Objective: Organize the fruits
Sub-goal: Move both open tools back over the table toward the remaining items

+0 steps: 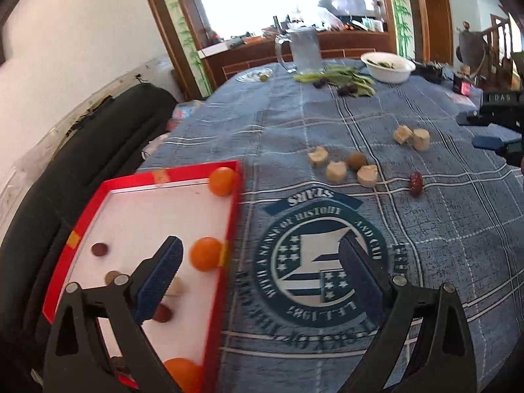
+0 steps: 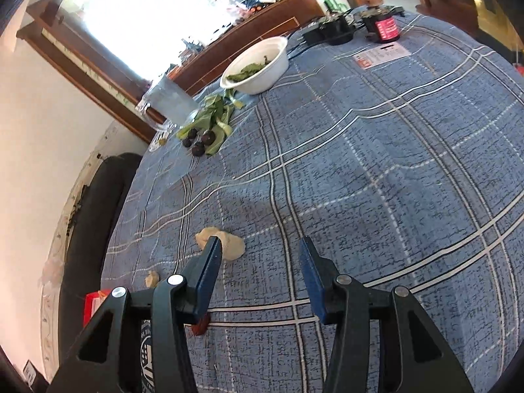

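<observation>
1. Three oranges (image 1: 205,252) already lie in the red tray (image 1: 231,226), with a few small dark and tan pieces; more pale chunks (image 1: 336,171) and a red date (image 1: 416,183) sit on the counter (image 1: 442,229) beyond the tray, on its right.
2. Your left claw (image 1: 258,281) is released and empty, jaws wide, one finger over the tray, the other over the cloth's round emblem (image 1: 322,262).
3. Your right claw (image 2: 258,262) is part open and grips nothing; two pale chunks (image 2: 226,240) lie just past its left finger, off the gap.
4. Your right hand is probably nearer those chunks: shift it left to centre one between the jaws. Both claws tilt down toward the counter.
</observation>
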A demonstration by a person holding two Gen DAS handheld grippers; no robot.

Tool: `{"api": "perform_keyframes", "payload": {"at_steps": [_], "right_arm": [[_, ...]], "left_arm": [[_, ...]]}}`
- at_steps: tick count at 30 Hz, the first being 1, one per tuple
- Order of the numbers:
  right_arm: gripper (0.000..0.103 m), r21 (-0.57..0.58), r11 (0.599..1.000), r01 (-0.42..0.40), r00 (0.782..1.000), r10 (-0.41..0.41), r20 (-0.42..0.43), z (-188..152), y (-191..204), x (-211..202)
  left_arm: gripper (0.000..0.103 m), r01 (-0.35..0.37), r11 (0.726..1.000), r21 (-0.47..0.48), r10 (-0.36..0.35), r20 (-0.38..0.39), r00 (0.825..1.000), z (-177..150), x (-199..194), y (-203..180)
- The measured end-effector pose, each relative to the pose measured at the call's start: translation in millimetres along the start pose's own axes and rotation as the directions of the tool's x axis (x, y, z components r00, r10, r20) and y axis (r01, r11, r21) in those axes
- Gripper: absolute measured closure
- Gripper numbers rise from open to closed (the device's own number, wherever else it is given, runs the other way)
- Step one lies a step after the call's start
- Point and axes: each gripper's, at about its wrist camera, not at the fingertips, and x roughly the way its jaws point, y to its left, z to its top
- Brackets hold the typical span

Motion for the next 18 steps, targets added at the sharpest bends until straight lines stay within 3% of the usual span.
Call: {"api": "perform_keyframes", "payload": {"at_steps": [10, 18], "right_arm": [[0.055, -0.026, 0.996, -0.085, 0.992, 0.082, -0.097, -7.5, 9.4, 15.9], [0.055, 0.019, 0.983, -0.183, 0.976, 0.184, -0.119, -3.7, 5.5, 19.6]], "left_arm": [[0.007, -0.029, 1.0, 0.009, 0.03, -0.073, 0.997, 9.0, 30.4, -15.6], [0.007, -0.003, 0.999, 0.033, 0.005, -0.067, 0.998, 24.8, 40.5, -39.4]]}}
